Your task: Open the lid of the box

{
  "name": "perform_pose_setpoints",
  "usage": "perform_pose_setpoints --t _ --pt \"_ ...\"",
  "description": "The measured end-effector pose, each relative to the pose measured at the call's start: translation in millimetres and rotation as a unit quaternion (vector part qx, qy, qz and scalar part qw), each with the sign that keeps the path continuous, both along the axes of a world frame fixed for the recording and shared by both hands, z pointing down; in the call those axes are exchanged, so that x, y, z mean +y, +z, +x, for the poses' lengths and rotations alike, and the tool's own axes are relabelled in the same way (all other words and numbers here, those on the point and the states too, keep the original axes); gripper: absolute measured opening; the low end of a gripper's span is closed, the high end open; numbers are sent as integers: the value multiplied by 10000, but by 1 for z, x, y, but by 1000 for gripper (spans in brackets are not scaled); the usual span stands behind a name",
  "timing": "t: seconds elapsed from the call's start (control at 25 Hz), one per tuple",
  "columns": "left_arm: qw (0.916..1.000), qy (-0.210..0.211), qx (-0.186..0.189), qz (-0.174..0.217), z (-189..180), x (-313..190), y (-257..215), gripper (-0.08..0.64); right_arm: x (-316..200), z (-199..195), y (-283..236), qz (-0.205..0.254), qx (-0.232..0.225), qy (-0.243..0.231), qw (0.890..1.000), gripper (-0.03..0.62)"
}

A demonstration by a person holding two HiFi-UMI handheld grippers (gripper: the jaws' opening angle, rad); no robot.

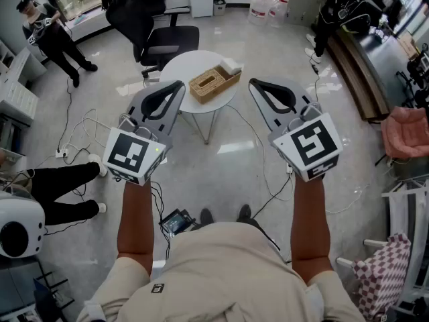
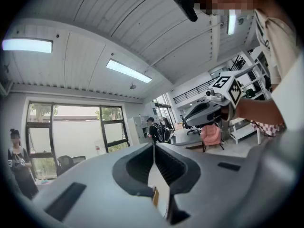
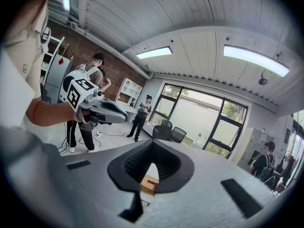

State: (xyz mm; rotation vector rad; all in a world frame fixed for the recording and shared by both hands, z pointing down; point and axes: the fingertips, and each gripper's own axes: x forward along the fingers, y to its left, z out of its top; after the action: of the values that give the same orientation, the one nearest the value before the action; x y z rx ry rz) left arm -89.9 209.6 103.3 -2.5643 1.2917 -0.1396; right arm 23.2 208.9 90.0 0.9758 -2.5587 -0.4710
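Glossy office floor [image 1: 234,159] surrounds the small round white table [image 1: 175,66]; the woven tan rectangular box [image 1: 213,82] lies there, ahead between left claw [image 1: 179,84] and right claw [image 1: 255,83], both closed, empty. Closed jaws may shove it off.

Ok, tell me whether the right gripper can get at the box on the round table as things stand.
Probably yes: nothing stands between the right gripper and the box on the round table. Its jaws are together, so they would need opening first.
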Motion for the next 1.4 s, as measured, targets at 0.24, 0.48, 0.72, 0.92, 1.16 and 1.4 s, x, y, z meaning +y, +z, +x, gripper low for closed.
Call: perform_pose_setpoints --t 0.24,0.48,0.72,0.92,1.16,1.4 --pt "10000 17 16 35 -14 -10 8 12 -8 -14 7 -34 0 16 10000 -11" --pt "10000 55 34 -46 -28 -23 10 12 -21 -29 11 -105 -6 56 9999 -11" --pt "9998 40 14 -205 -28 -40 21 12 -41 -34 25 -211 44 9 9998 -9" --pt "9996 -55 -26 -266 -24 -62 31 12 -71 -29 38 -319 5 -22 9995 -8" --pt "9988 -392 -121 -263 -24 -98 37 12 -115 -24 48 -419 -52 -252 9988 -8" --pt "9962 -752 -170 -401 -17 -143 44 12 -165 -21 56 -520 -73 -631 9966 -8"
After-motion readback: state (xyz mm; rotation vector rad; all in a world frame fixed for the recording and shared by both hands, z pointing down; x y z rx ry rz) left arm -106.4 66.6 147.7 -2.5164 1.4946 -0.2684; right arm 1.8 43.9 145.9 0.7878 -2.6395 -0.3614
